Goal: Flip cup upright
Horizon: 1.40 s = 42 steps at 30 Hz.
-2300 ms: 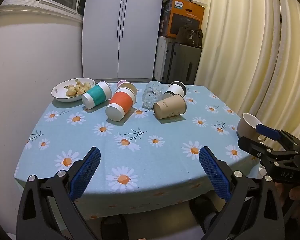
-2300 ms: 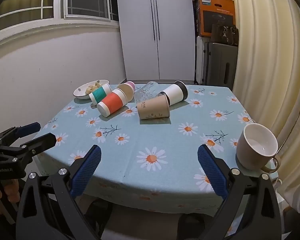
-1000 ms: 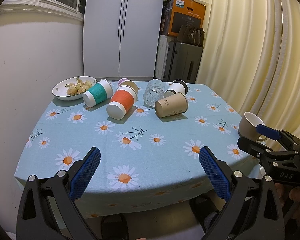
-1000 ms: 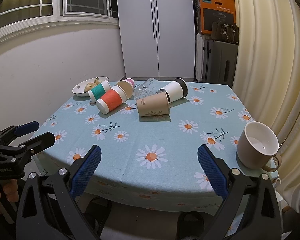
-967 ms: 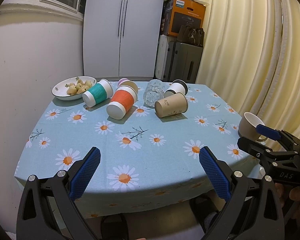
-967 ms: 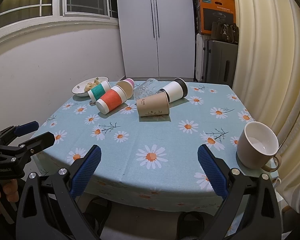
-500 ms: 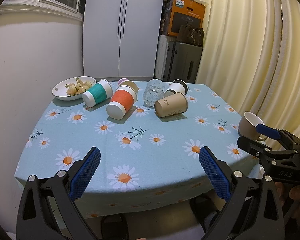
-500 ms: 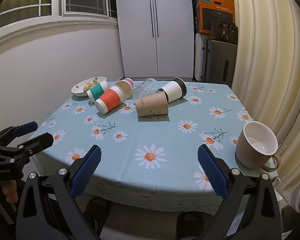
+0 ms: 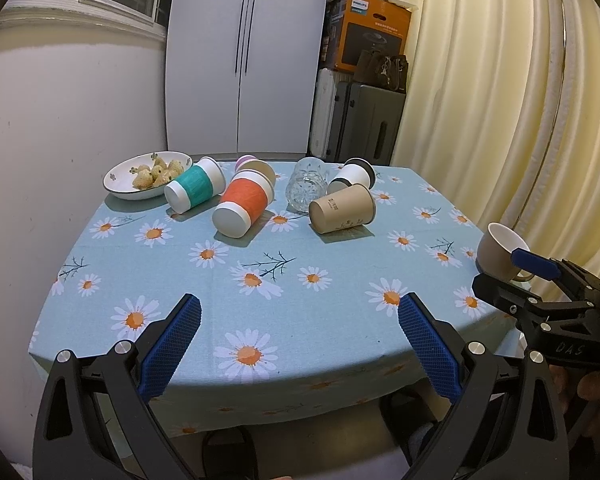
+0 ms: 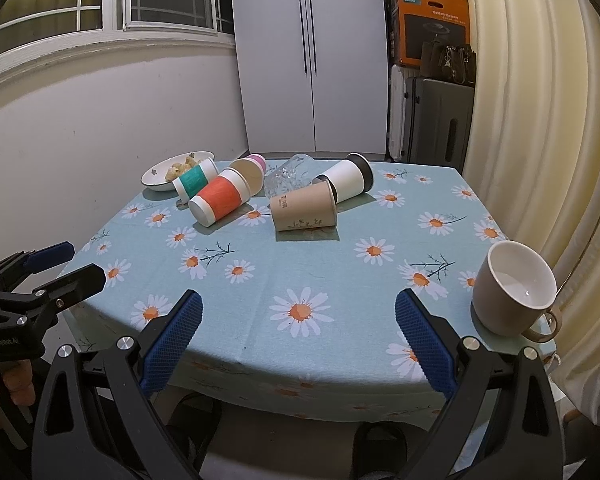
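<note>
Both my left gripper (image 9: 300,320) and right gripper (image 10: 298,318) are spread, empty. The brown paper cup (image 10: 303,207) lies mid-table: light, crushable. I would pinch its middle gently.

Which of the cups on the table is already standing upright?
Only the beige mug near the right table edge stands upright, mouth up. The teal-sleeved, orange-sleeved, brown paper and white cups all lie on their sides.

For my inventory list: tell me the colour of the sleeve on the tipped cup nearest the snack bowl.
Teal-green, on a white cup; the left wrist view shows it best.
</note>
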Each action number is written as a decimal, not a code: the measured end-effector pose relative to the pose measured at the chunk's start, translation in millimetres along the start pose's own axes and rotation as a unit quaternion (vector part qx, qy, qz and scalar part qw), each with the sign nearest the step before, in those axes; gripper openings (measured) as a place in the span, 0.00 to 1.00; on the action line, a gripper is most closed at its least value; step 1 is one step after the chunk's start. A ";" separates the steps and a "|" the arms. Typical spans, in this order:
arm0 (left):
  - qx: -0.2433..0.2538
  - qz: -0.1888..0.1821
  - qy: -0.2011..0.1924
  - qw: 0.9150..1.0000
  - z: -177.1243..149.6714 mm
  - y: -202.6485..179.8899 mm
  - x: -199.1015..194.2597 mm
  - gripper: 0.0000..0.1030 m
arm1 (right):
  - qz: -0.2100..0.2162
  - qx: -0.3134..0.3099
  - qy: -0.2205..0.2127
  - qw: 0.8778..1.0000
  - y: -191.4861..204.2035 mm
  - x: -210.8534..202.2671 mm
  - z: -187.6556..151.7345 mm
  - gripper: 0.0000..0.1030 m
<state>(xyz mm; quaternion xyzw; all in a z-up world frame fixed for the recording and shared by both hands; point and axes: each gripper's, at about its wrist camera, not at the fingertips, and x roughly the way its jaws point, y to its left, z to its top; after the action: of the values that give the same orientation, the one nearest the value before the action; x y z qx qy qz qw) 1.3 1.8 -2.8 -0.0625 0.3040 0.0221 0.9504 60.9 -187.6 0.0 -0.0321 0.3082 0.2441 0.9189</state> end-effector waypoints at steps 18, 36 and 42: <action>-0.004 0.001 0.011 1.000 0.9 2.6 3.5 0.94 | 0.001 0.003 0.004 1.000 1.6 0.0 2.5 0.93; 0.023 -0.001 0.091 0.996 44.1 20.6 51.4 0.94 | 0.016 -0.014 -0.005 1.000 7.3 28.5 58.3 0.93; 0.028 0.008 0.126 0.992 77.2 38.7 95.5 0.93 | 0.043 0.013 0.024 0.999 -1.4 62.7 88.2 0.93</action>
<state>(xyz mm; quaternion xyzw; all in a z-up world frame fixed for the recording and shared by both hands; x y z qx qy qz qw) 120.3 50.7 -0.1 -0.0355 0.4220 0.0135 0.9058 153.5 -143.5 34.7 -0.0124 0.3345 0.2787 0.9002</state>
